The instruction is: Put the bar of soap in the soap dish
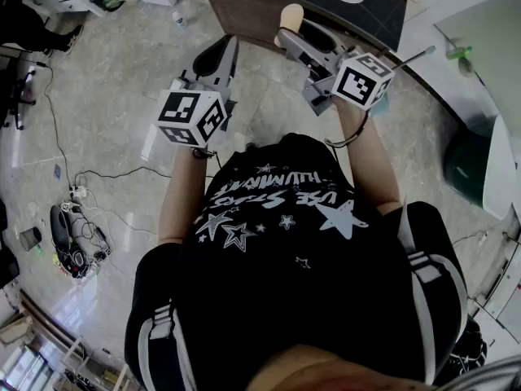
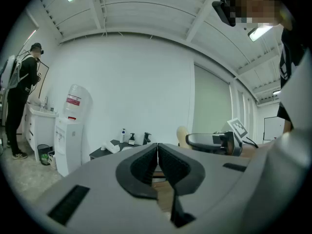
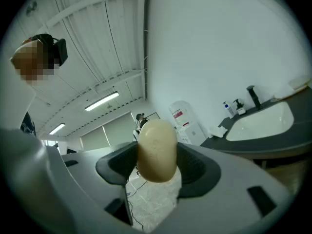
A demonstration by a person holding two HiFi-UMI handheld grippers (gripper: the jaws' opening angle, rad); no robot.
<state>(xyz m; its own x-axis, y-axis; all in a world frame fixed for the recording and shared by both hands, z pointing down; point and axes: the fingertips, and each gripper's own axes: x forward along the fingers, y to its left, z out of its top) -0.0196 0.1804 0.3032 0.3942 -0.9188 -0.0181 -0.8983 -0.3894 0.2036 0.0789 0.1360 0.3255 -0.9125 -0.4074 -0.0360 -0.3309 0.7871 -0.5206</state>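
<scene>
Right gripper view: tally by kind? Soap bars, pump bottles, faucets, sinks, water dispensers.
Bar of soap: 1
Pump bottles: 2
Faucet: 1
Sink: 1
Water dispenser: 1
Total: 6

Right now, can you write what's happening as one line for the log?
right gripper: shut on bar of soap | left gripper: shut, empty | soap dish: not made out

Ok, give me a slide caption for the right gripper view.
Right gripper gripping a cream bar of soap, white sink set in a dark counter at right.
</scene>
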